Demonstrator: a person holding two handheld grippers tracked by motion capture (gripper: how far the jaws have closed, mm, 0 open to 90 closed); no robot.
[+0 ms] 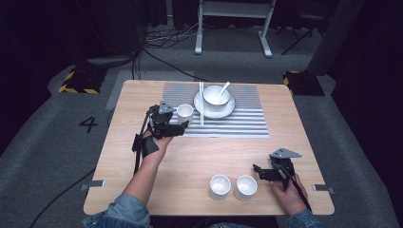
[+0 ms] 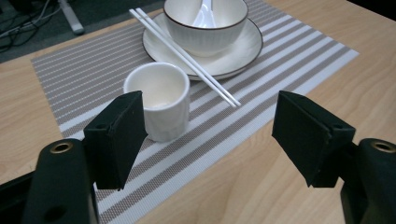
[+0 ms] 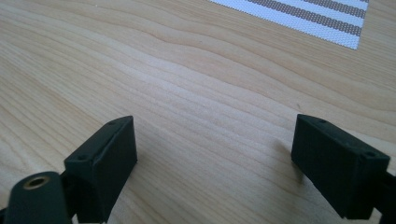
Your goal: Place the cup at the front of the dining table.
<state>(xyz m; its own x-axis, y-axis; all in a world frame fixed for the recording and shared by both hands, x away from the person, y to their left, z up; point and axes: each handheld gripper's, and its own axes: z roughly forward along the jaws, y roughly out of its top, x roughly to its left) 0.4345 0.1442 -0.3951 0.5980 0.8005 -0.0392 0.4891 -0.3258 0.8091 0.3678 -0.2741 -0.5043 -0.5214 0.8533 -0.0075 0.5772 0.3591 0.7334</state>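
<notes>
A small white cup (image 1: 185, 113) (image 2: 161, 98) stands on the striped placemat (image 1: 237, 124) (image 2: 70, 70), left of a white plate (image 1: 214, 111) (image 2: 243, 49). The plate carries a bowl (image 1: 216, 95) (image 2: 205, 28) with a spoon (image 1: 223, 88) (image 2: 205, 16) in it. White chopsticks (image 1: 201, 104) (image 2: 187, 56) lie along the plate's left rim. My left gripper (image 1: 182, 126) (image 2: 208, 135) hovers just in front of the cup, jaws wide apart, nothing between them. My right gripper (image 1: 259, 171) (image 3: 215, 158) rests open over bare wood at the front right.
Two more white cups (image 1: 220, 186) (image 1: 246, 187) stand side by side near the table's front edge, just left of the right gripper. A corner of the placemat (image 3: 317, 14) lies beyond the right jaws. Cables and a stand's feet are on the floor behind the table.
</notes>
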